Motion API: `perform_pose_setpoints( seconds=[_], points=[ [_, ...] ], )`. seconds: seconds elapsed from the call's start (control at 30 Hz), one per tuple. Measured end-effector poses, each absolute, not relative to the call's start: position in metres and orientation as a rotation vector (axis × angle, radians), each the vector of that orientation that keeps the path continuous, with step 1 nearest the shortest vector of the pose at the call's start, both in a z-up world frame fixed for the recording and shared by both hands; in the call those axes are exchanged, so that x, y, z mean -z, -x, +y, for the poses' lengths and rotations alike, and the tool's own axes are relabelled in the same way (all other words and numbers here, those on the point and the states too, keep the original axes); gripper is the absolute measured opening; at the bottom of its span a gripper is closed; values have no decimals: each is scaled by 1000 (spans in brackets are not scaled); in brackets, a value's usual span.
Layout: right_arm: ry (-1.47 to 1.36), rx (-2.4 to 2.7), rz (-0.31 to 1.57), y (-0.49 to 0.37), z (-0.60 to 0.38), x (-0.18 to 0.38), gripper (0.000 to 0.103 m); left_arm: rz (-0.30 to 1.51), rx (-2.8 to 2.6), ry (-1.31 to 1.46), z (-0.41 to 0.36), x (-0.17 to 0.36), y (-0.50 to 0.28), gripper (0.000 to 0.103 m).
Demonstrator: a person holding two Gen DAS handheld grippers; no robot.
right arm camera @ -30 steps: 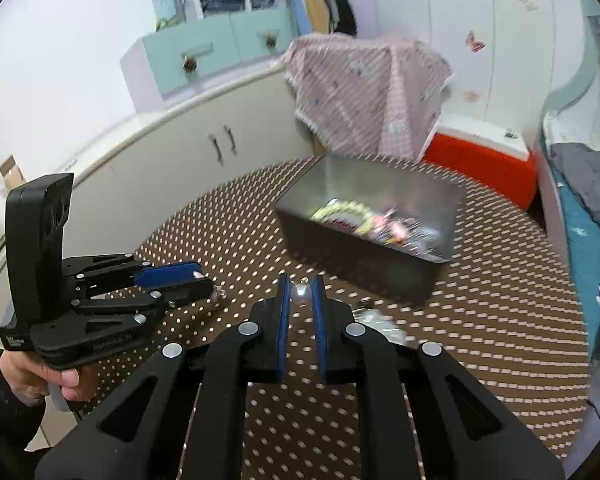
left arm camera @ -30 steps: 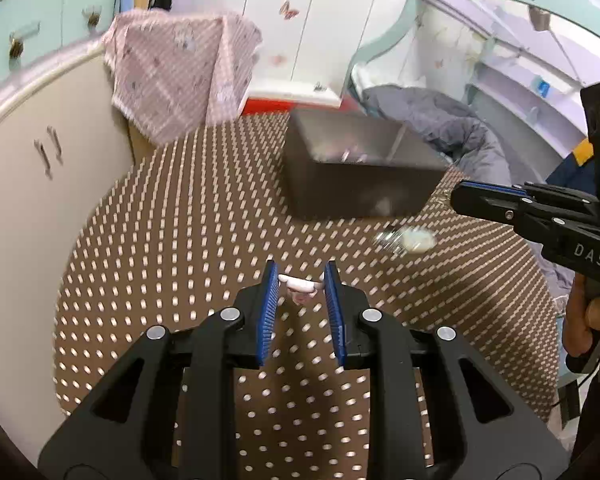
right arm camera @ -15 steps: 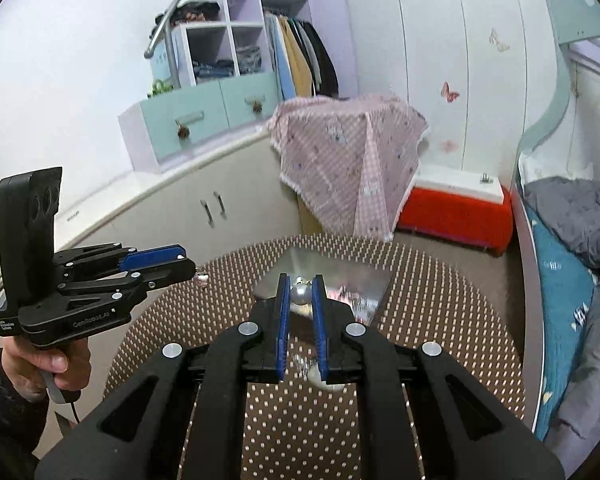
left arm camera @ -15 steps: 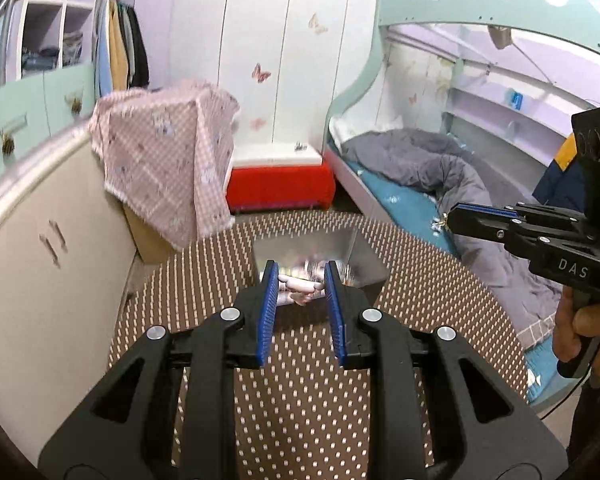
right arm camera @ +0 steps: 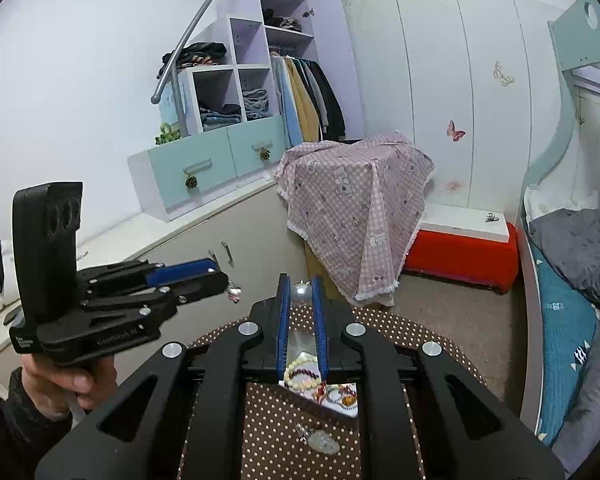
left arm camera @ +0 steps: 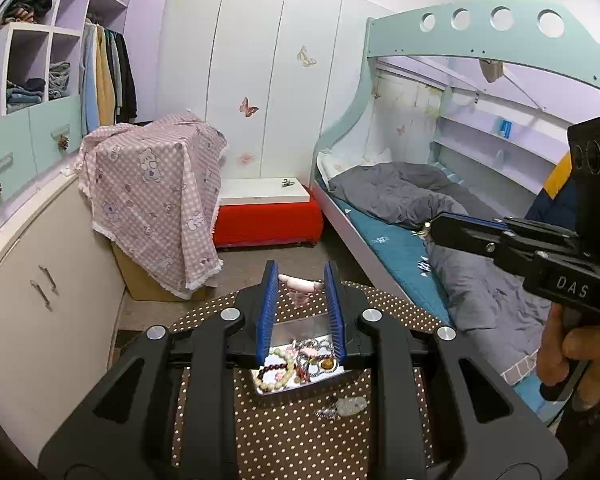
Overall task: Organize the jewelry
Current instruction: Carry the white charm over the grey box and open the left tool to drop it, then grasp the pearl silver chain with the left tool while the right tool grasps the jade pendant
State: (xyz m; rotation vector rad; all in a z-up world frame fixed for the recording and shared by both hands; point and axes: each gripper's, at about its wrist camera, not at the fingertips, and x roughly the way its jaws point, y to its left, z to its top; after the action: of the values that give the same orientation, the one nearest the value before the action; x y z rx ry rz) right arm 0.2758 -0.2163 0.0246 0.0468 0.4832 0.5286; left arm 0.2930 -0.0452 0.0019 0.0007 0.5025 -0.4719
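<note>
My left gripper is shut on a small pink-and-white jewelry piece and holds it high above the table. My right gripper is shut on a silver bead piece, also raised high. Below them a metal box holds several bead bracelets and chains; it also shows in the right wrist view. A clear pendant lies on the dotted brown tablecloth beside the box. Each gripper shows in the other's view: the right gripper, the left gripper.
The round table stands between a white cabinet on the left and a bunk bed on the right. A pink cloth-covered box and a red bench stand behind it.
Both grippers have risen well above the table with their pieces still held. The box and table now sit far below and look smaller.
</note>
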Motion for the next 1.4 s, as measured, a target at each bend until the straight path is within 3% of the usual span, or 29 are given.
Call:
perform_pose_setpoints(
  seconds=[0.53,0.57,0.6,0.63,0.67,0.7,0.8,1.4],
  points=[
    [-146,-470,693,-351,-215,41,11,684,452,-5,-63,44,-355,26],
    [-157,-462,708,-355,-217,45,20,699,437,-27,-66,47,-358,48],
    [-170,-449,720,-358,-219,49,40,700,417,-40,-67,49,-358,71],
    [-176,-425,723,-360,-222,51,49,684,390,-45,-65,49,-356,93],
    [-183,-405,721,-361,-225,53,69,657,379,-35,-61,48,-354,94],
    [-193,-396,718,-361,-228,54,79,660,376,-30,-59,48,-354,94],
    [-223,-354,718,-361,-238,57,96,661,324,-32,-53,48,-353,94],
    [-233,-340,659,-327,-249,44,96,581,255,27,-22,37,-306,94]
  ],
)
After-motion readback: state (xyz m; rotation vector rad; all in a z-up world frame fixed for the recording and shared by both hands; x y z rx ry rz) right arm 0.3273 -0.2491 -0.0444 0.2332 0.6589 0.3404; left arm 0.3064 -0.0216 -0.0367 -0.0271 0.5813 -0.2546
